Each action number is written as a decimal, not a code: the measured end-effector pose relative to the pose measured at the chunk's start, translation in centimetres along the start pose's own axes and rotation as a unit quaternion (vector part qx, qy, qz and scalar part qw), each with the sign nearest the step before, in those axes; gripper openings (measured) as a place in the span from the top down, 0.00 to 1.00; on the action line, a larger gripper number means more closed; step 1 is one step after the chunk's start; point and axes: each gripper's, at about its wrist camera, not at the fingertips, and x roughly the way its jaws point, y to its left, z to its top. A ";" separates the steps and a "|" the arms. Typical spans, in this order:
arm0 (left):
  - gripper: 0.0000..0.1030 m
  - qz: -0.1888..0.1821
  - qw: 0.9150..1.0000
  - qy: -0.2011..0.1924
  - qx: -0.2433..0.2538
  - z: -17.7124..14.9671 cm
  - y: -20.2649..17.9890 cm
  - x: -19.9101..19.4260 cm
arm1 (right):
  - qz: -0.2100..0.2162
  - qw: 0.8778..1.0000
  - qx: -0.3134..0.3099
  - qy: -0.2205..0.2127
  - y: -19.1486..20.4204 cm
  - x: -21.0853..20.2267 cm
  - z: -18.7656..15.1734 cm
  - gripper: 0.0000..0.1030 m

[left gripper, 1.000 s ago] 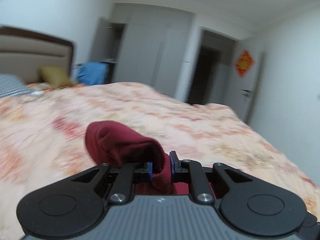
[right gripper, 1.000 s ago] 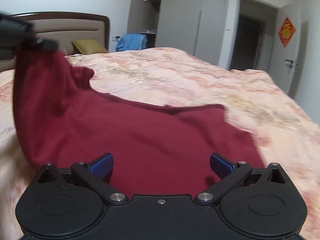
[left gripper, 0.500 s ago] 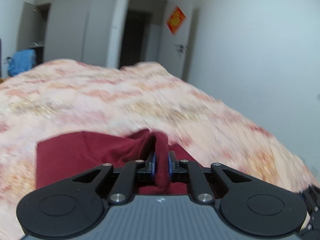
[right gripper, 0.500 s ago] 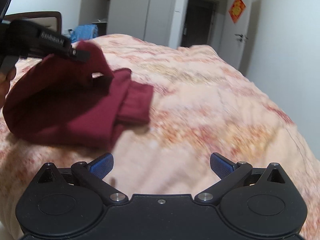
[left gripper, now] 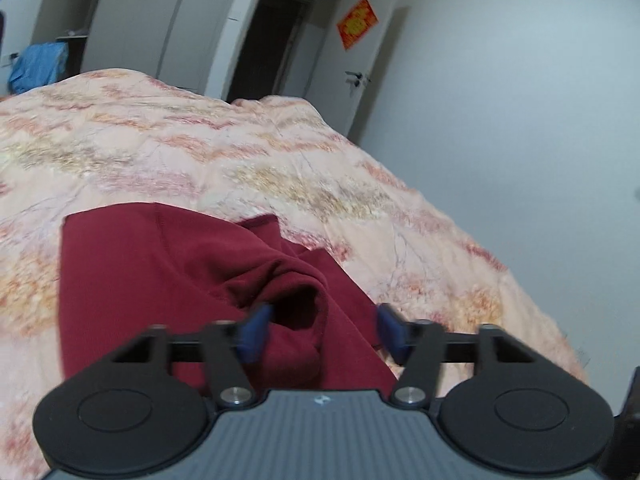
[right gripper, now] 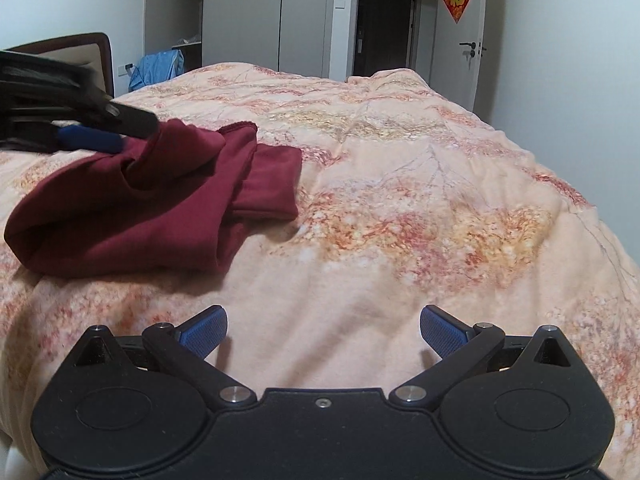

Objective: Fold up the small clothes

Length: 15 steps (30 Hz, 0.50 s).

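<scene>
garment (right gripper: 120, 216) lies folded, sleeve (right gripper: 272, 184) pointing right.

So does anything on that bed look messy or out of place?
Only the red garment: it lies bunched on the bedspread, with a raised hump of cloth between the open left gripper's fingers and a cuffed end sticking out askew. Nothing looks spilled or damaged.

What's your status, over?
Left gripper open over maroon garment. Right gripper open, empty. Garment bunched on bedspread. Nothing obstructing.
</scene>
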 end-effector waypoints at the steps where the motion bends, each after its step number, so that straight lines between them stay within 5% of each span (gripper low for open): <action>1: 0.31 0.000 1.000 -0.004 -0.010 0.1 0.4 -0.7 | 0.002 1.000 0.003 -0.002 0.0 0.0 0.1 0.00; 5: 0.09 0.039 0.998 -0.018 -0.053 0.5 2.5 -3.4 | 0.020 0.999 0.028 -0.015 0.2 -0.1 1.3 0.00; 11: 0.02 0.133 0.986 -0.015 -0.095 0.5 6.7 -4.9 | 0.076 0.994 0.063 -0.041 1.3 0.6 4.7 0.00; 15: 0.02 0.157 0.978 0.008 -0.138 -0.6 9.7 -4.8 | 0.132 0.985 0.098 -0.049 2.3 2.1 7.9 0.00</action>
